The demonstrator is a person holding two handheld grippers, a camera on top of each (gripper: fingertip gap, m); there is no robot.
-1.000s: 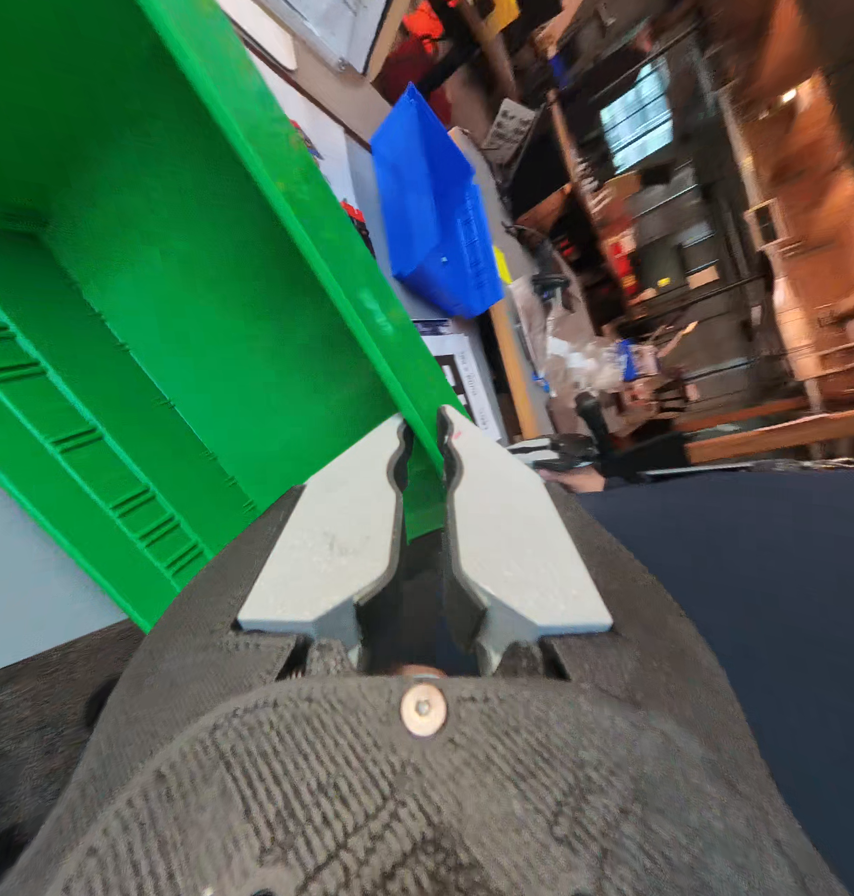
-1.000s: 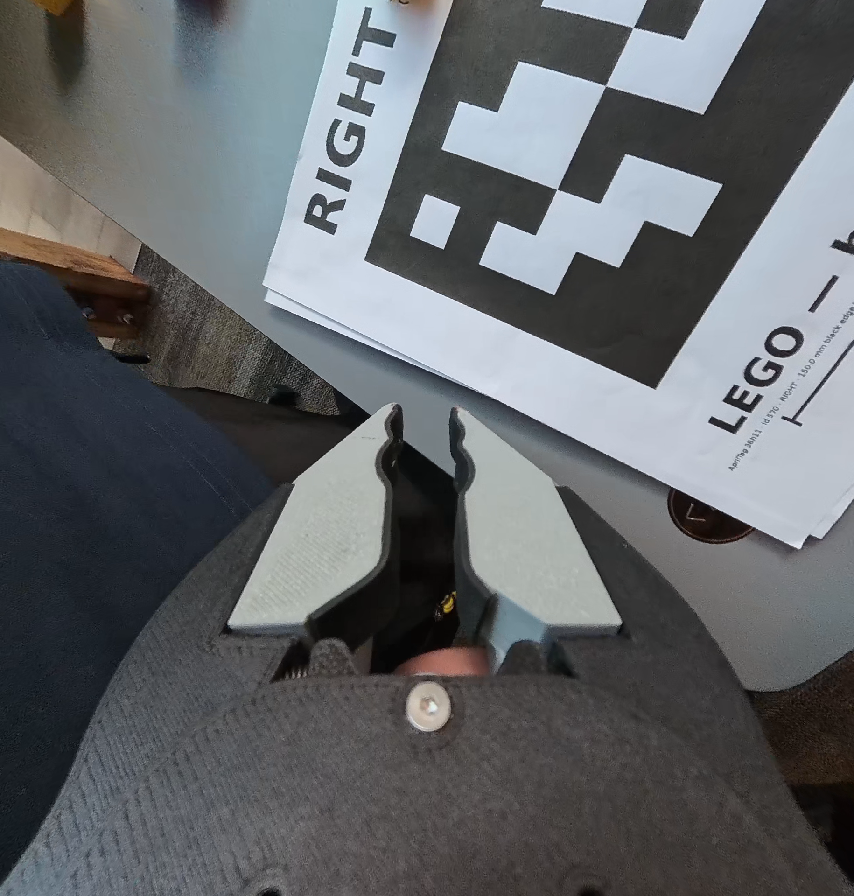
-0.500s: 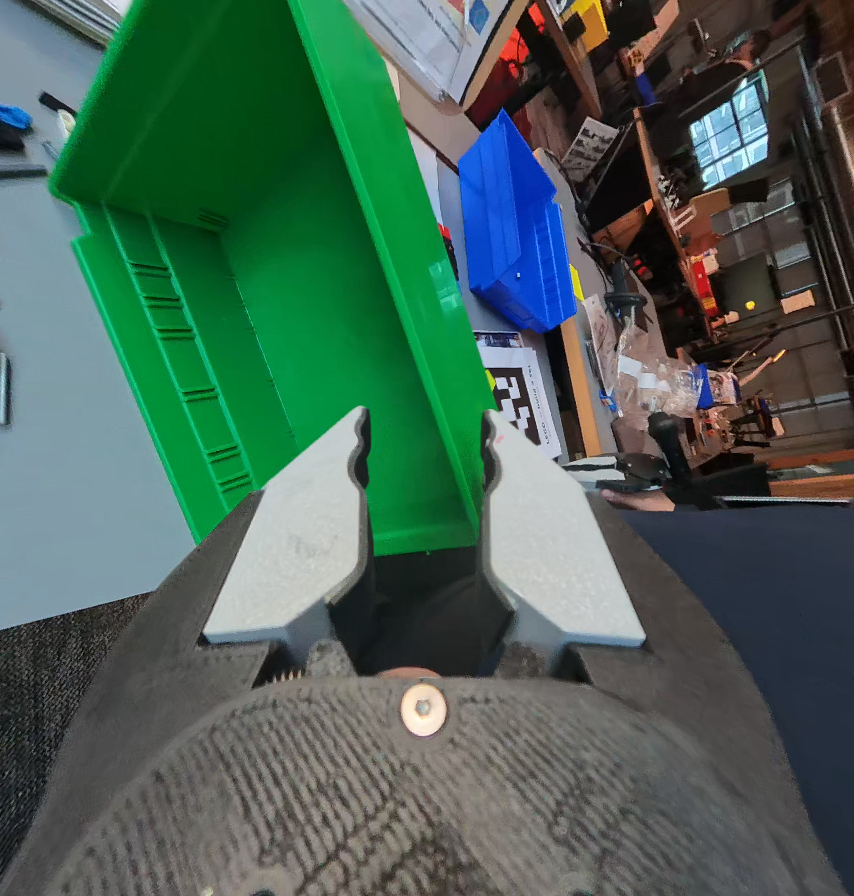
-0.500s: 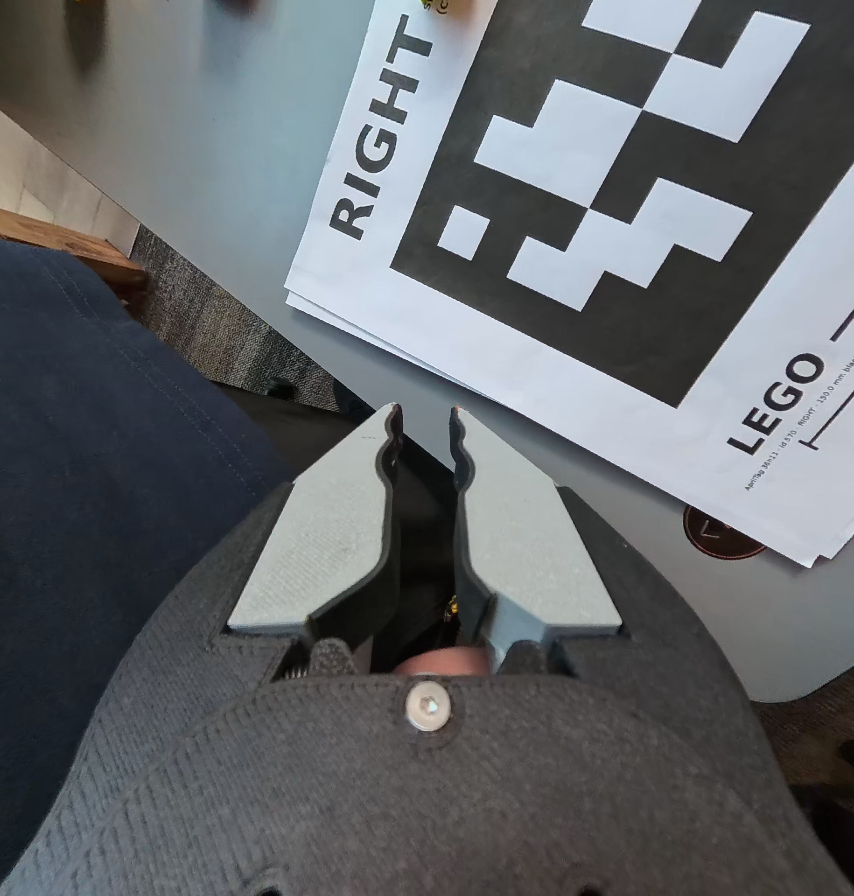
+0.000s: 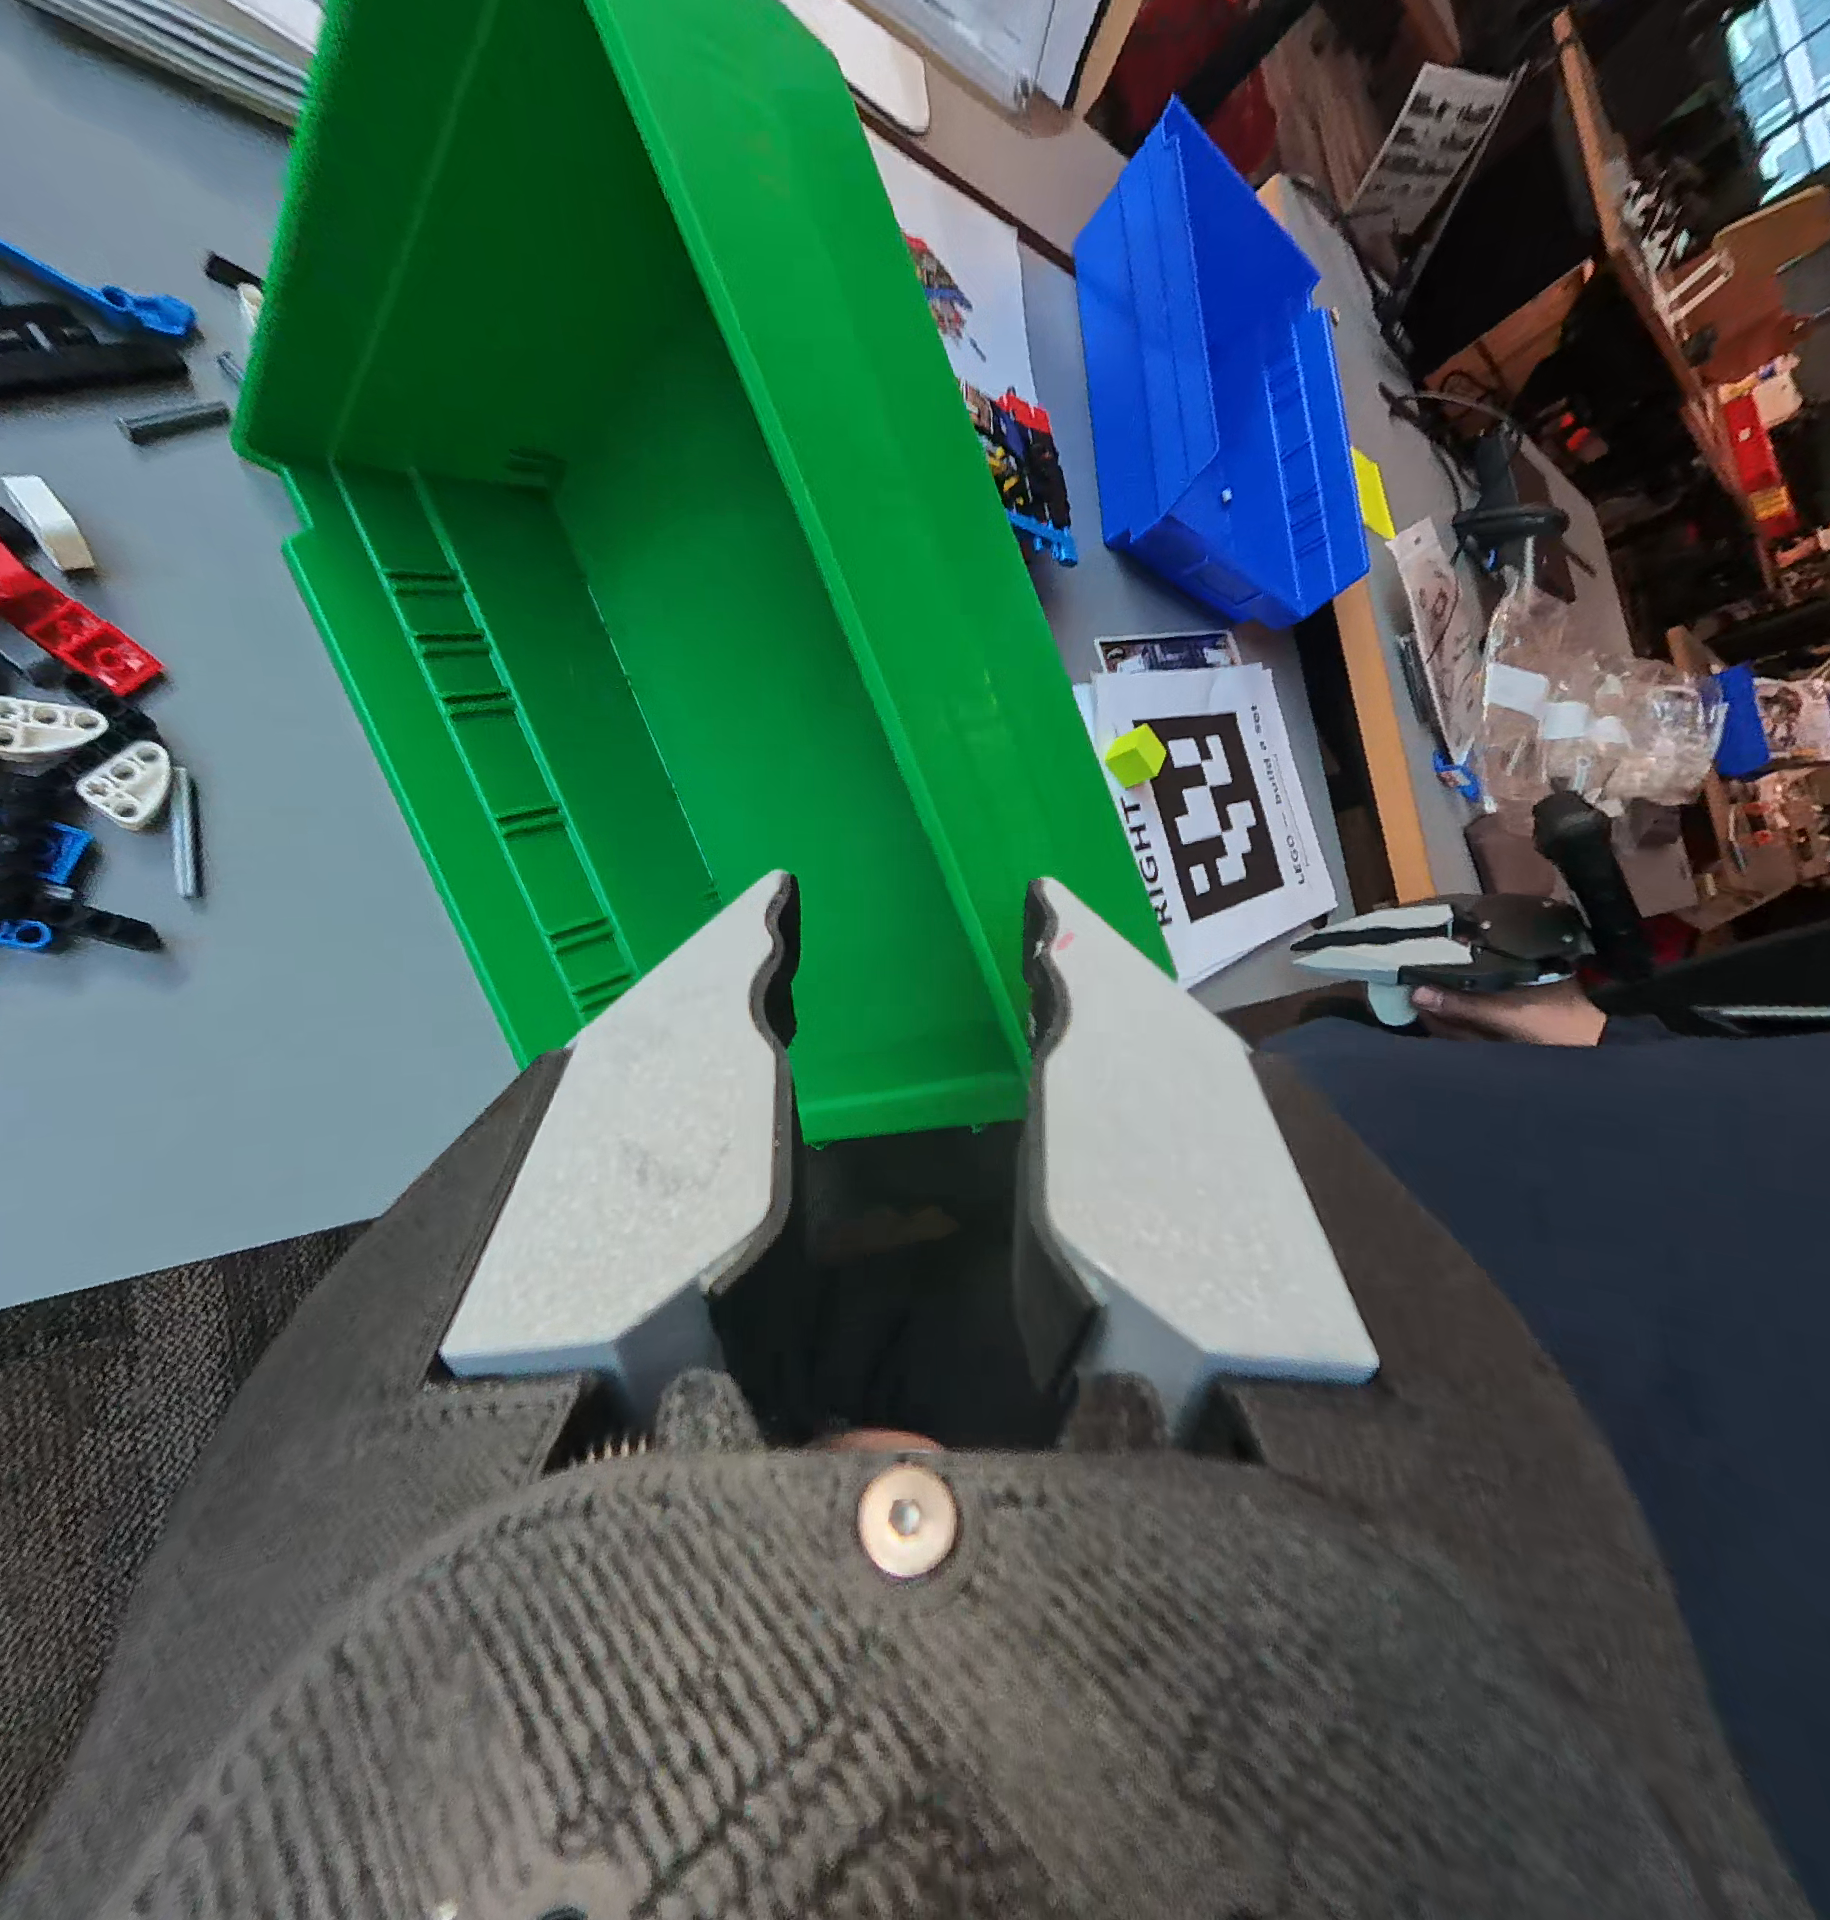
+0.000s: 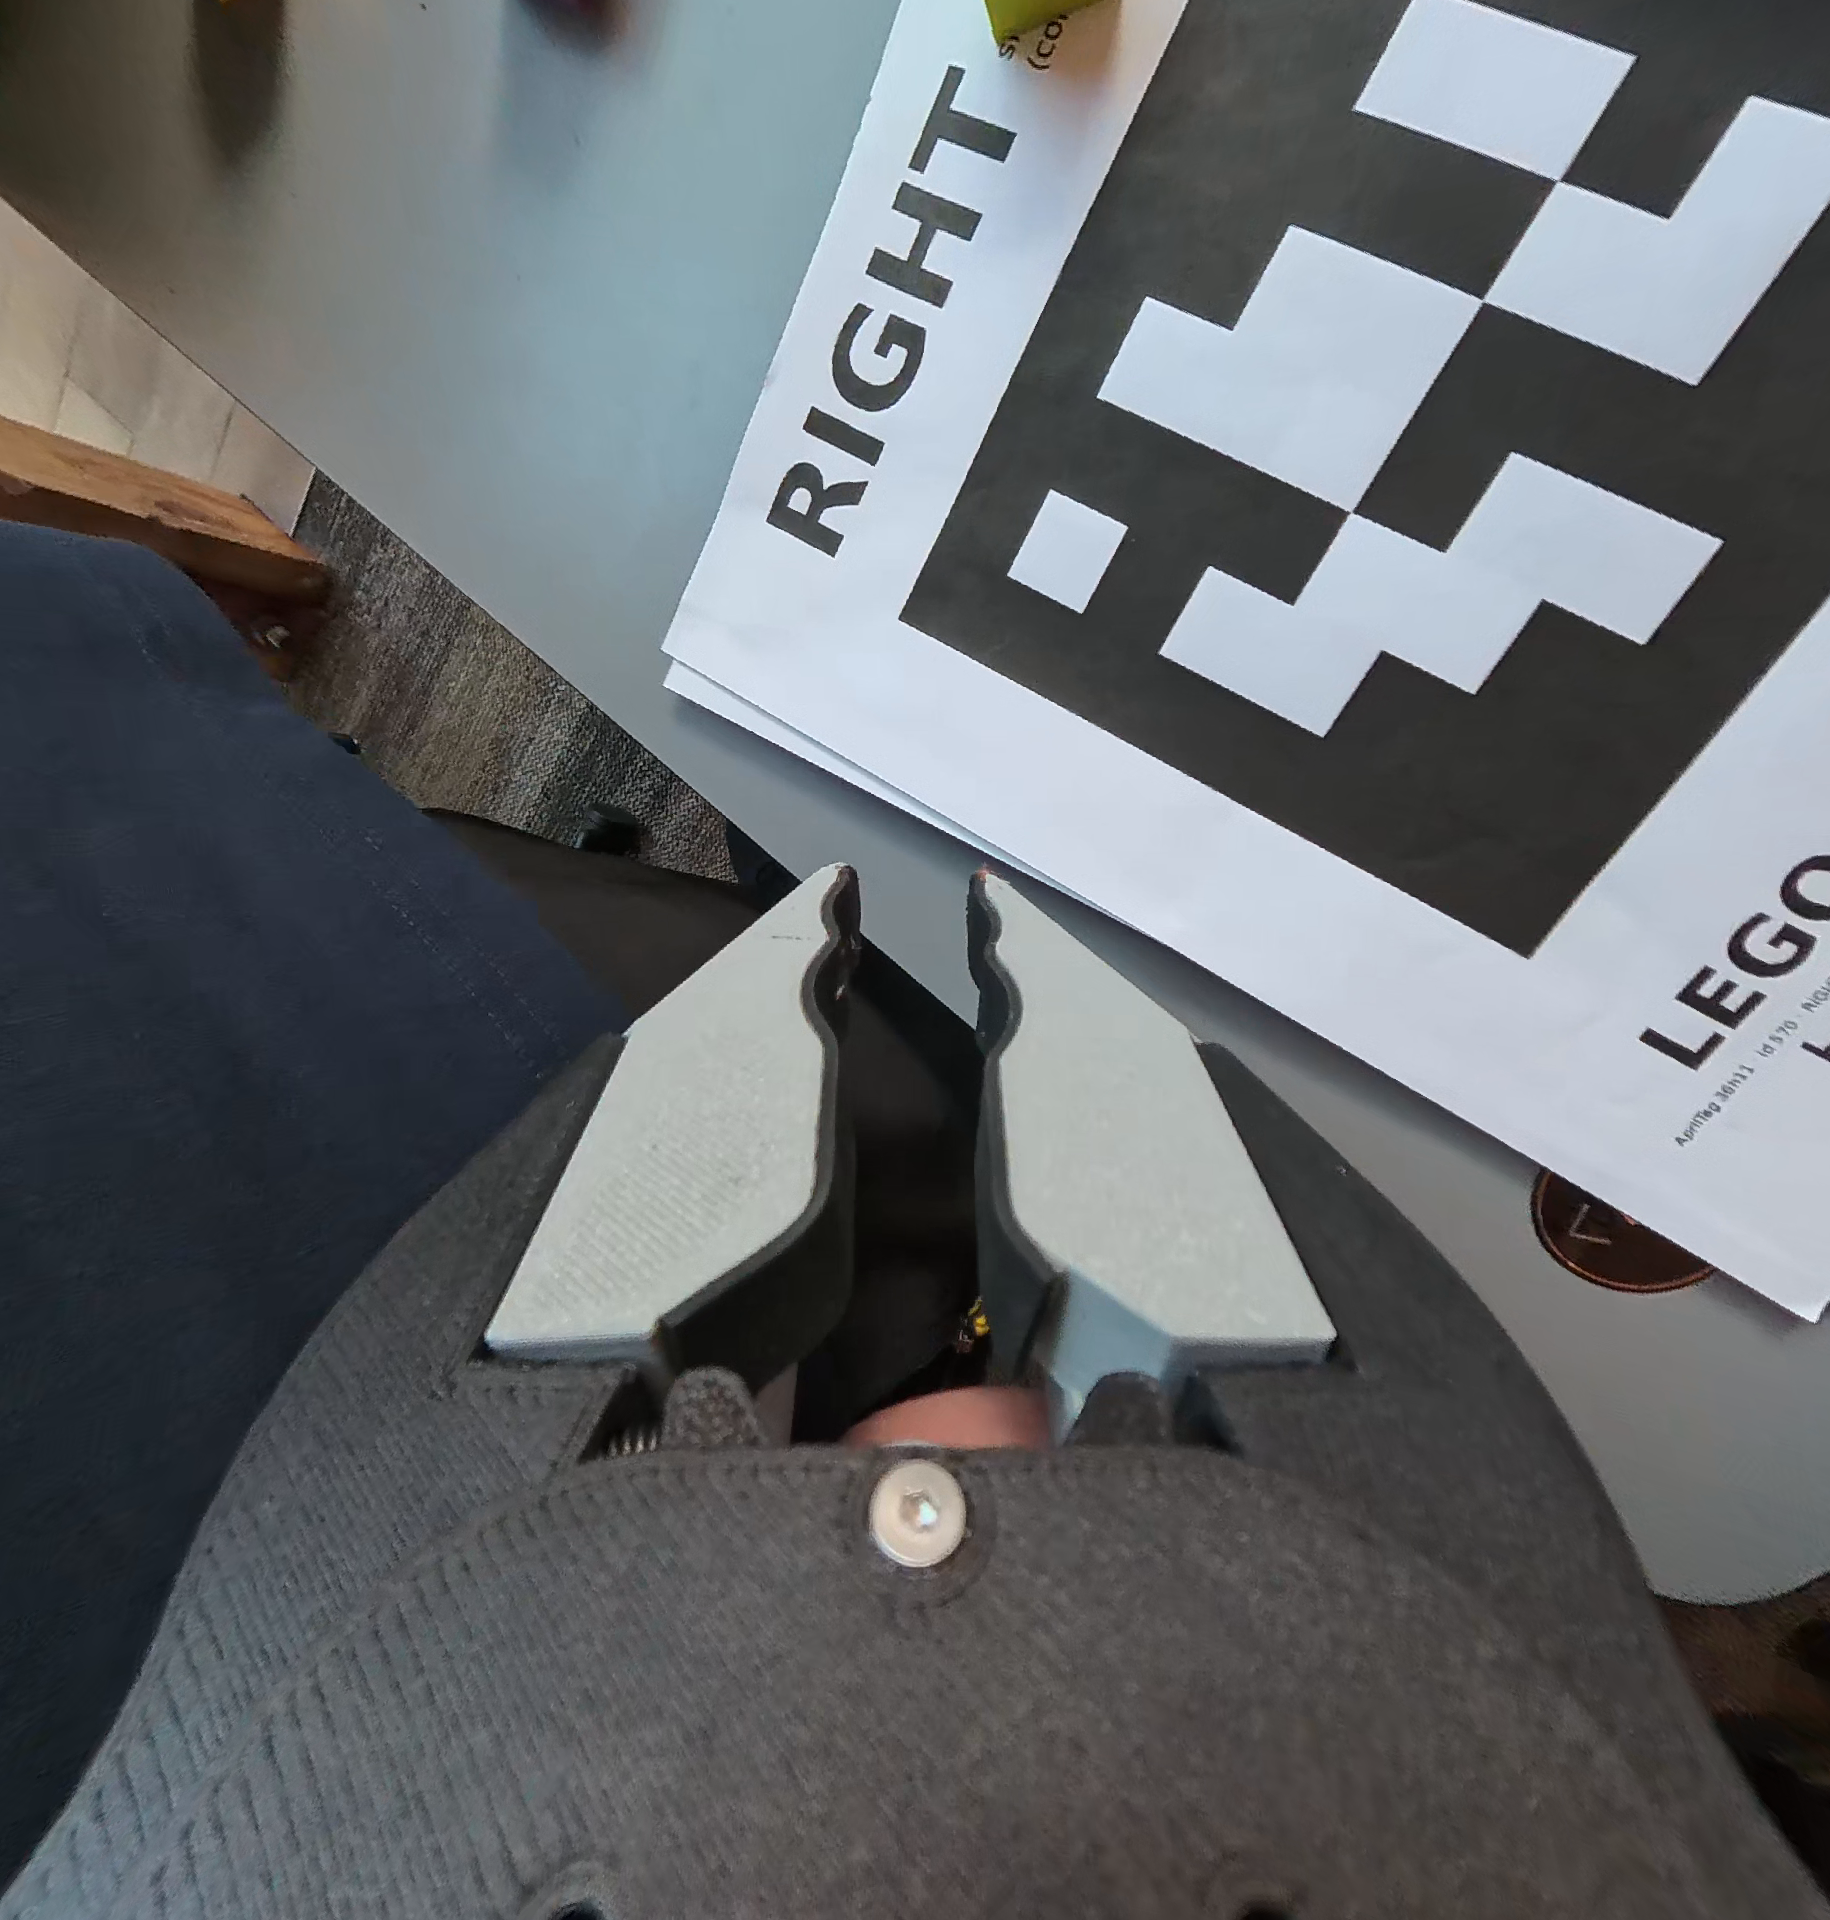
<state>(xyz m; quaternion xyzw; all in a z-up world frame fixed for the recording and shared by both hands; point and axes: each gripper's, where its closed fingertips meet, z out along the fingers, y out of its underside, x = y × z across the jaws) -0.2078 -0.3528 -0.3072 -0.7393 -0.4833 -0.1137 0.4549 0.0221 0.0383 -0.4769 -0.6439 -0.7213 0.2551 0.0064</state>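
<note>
A grey tabletop (image 5: 267, 1039) in a cluttered workshop is seen carrying an empty green bin (image 5: 682, 582), with loose building pieces (image 5: 49, 665) scattered to its left and a blue bin (image 5: 1212, 395) farther off to its right. The left gripper (image 5: 911, 935) is held at the bin's near end with its fingers (image 5: 682, 1091) spread wide and nothing gripped between them. The right gripper (image 6: 911, 894) is held over the tabletop's near edge just beside a printed marker sheet (image 6: 1306, 520), its fingers slightly parted and nothing between them.
</note>
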